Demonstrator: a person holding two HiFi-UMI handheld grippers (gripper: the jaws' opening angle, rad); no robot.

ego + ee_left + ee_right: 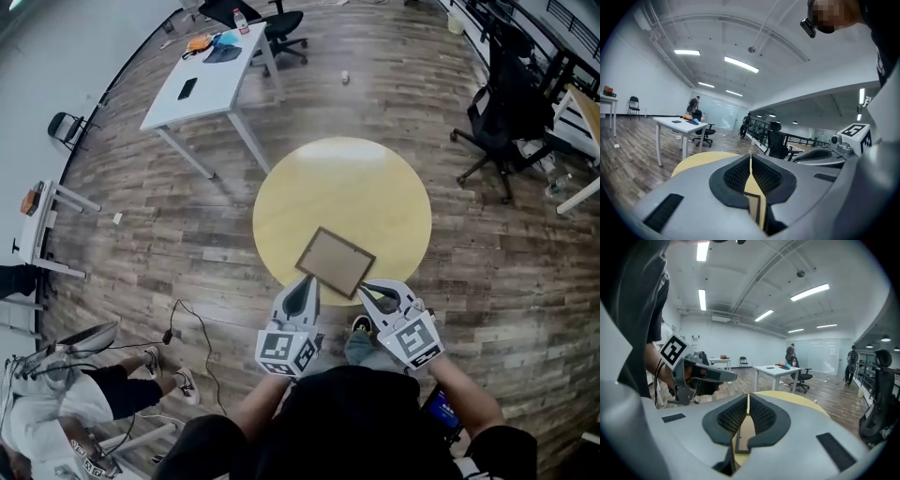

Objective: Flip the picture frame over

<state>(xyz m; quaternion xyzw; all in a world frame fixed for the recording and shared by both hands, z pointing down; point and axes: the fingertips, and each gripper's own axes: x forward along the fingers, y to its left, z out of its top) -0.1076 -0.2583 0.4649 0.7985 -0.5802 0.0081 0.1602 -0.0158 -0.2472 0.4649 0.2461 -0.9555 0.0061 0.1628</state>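
Dark-clothed person (349, 422), seen from above, holds out both arms, a gripper in each hand. The left gripper (305, 284) and the right gripper (366, 287) sit side by side, each carrying a cube of square markers at its back.

Just ahead of the fingers lies a round yellow tabletop (347, 178). On its near edge, directly at the fingertips, the picture frame (336, 261) lies flat, with a plain brown panel inside a thin dark border facing up. One near corner of the frame is at the left gripper's fingers and the other is at the right gripper's fingers.

In the left gripper view, the black ribbed fingers (736, 176) are clenched, meeting in a thin line with nothing between them. A corner of the frame (753, 203) shows beneath them, through the gap behind their tips. In the right gripper view, the fingers (761, 416) are likewise clenched on nothing, with the frame (746, 430) showing below. Whether either set of tips touches the frame cannot be told.

Well beyond the fingers, a white table (211, 84) stands on the wooden floor (487, 272).
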